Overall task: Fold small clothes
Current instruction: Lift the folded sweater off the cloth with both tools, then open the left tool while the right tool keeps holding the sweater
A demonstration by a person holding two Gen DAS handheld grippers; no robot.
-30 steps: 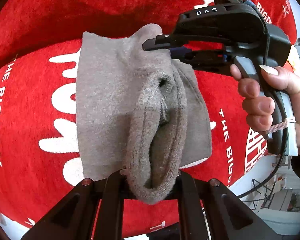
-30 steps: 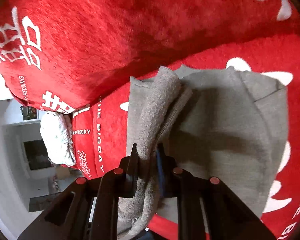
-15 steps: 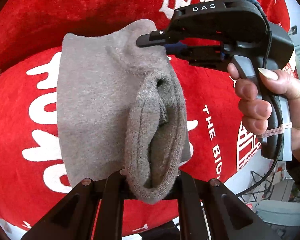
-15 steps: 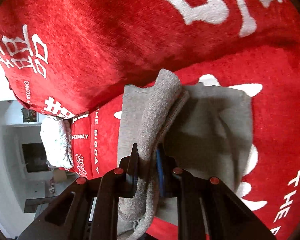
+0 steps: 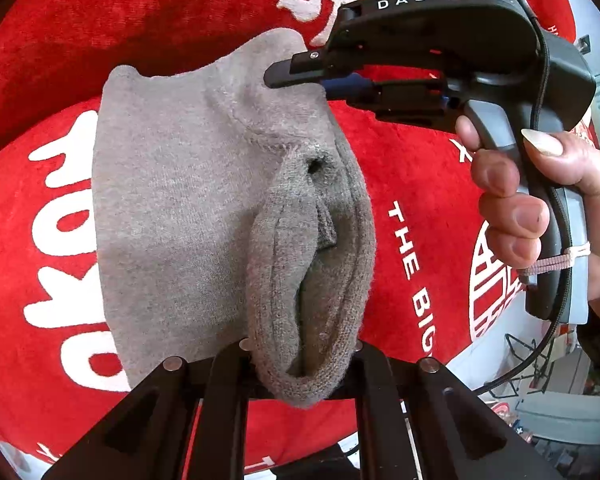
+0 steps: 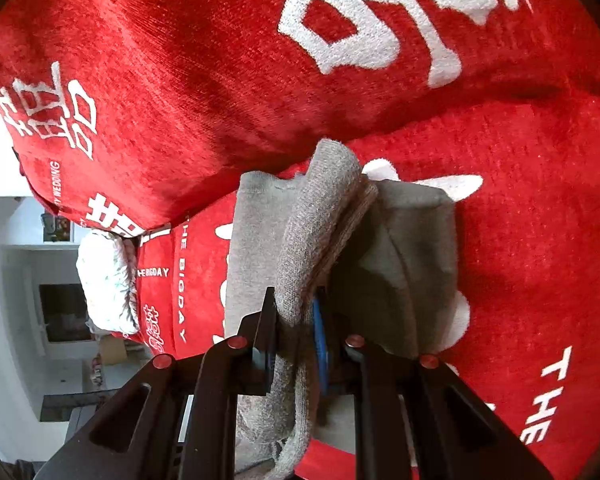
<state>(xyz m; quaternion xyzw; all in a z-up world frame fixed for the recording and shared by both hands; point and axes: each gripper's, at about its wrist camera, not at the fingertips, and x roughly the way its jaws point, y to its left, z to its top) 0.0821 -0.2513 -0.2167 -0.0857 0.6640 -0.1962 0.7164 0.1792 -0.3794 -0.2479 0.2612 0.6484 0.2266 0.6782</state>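
Observation:
A small grey knitted garment (image 5: 172,208) hangs stretched between both grippers above a red cloth (image 5: 412,168). My left gripper (image 5: 300,362) is shut on its thick ribbed hem at the bottom of the left wrist view. My right gripper (image 5: 300,80), held by a hand (image 5: 516,216), is shut on the far end of the same hem. In the right wrist view the right gripper (image 6: 296,316) pinches the ribbed hem, and the rest of the garment (image 6: 412,260) droops to the right onto the cloth.
The red cloth (image 6: 180,80) with white lettering covers a seat and a raised back behind it. A white bundle (image 6: 108,280) lies at the cloth's left edge. Beyond that edge are a pale floor and furniture (image 6: 60,312).
Both grippers have carried the garment sideways across the red cloth, so different lettering shows beneath. The hanging part has drawn in and looks narrower. Both grips are unchanged.

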